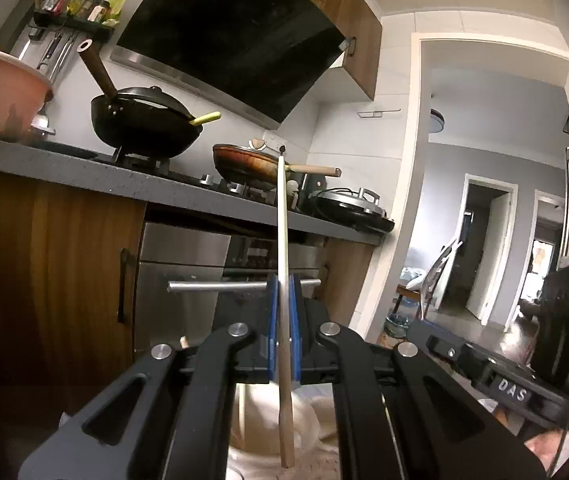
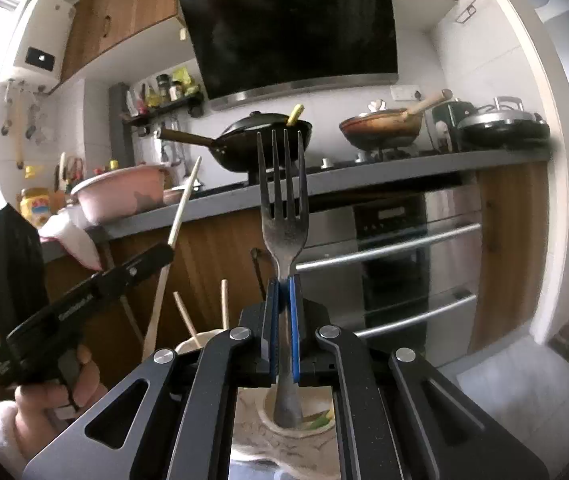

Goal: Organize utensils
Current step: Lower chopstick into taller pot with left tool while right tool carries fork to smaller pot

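In the left wrist view my left gripper [image 1: 283, 280] is shut on a pale wooden chopstick [image 1: 282, 220] that stands upright between the blue pads. In the right wrist view my right gripper [image 2: 283, 280] is shut on the neck of a metal fork [image 2: 284, 232], tines up. The fork's handle end hangs over the mouth of a beige patterned holder [image 2: 262, 414] just below. The left gripper [image 2: 164, 252] also shows at the left of that view, in a person's hand, with its chopstick [image 2: 182, 208] tilted. A second pale cup [image 2: 200, 340] beside it holds two chopsticks.
A grey counter [image 2: 364, 182] runs ahead with a black wok [image 2: 260, 148], a brown frying pan [image 2: 380, 128] and a pink pot [image 2: 120, 196]. A steel oven [image 2: 416, 260] with bar handles sits below. A doorway [image 1: 484, 240] opens at the right.
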The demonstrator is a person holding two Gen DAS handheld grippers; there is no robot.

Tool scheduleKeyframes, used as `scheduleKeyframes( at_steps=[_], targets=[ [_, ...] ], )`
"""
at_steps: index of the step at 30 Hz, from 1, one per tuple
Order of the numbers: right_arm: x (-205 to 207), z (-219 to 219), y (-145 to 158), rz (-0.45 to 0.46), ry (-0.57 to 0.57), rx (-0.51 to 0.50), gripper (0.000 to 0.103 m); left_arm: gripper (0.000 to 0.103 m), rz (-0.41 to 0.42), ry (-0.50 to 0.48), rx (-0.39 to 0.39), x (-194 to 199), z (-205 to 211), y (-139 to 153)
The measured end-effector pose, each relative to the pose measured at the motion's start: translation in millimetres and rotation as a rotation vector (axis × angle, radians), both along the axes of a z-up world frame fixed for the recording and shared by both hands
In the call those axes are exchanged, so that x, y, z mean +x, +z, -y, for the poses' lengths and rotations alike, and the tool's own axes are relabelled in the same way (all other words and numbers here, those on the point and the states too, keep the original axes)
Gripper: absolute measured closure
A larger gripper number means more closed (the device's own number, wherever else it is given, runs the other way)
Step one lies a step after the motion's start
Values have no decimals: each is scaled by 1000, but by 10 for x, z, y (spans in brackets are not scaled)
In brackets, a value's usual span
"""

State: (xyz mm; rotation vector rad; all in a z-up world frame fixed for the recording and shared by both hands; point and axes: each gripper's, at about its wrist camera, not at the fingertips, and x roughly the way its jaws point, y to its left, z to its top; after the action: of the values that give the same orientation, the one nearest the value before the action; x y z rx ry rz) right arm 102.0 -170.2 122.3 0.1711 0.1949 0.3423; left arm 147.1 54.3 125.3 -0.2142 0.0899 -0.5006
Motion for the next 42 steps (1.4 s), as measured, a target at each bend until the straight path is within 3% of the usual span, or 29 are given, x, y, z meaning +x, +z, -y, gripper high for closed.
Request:
scheduleKeyframes(
  at_steps=[8, 24, 32, 35, 37, 42],
  targets=[
    [156, -55, -192, -26, 4, -16, 97, 98, 5, 26, 63, 152, 131, -199],
    [182, -231, -569, -128, 48, -138, 97, 98, -71, 37, 218, -338, 10, -515],
    [227, -259, -690, -190, 48, -155, 97, 97, -107, 44, 226, -340, -14, -569],
    [219, -256, -698, -187, 45, -156, 97, 90, -106, 55, 236, -356, -14, -565],
    [214, -252, -698, -187, 43, -155, 97, 80, -107, 65, 248, -383, -17, -578],
    [201, -223, -694, -189, 39, -152, 97, 73, -107, 94, 259, -442, -62, -591]
  ],
)
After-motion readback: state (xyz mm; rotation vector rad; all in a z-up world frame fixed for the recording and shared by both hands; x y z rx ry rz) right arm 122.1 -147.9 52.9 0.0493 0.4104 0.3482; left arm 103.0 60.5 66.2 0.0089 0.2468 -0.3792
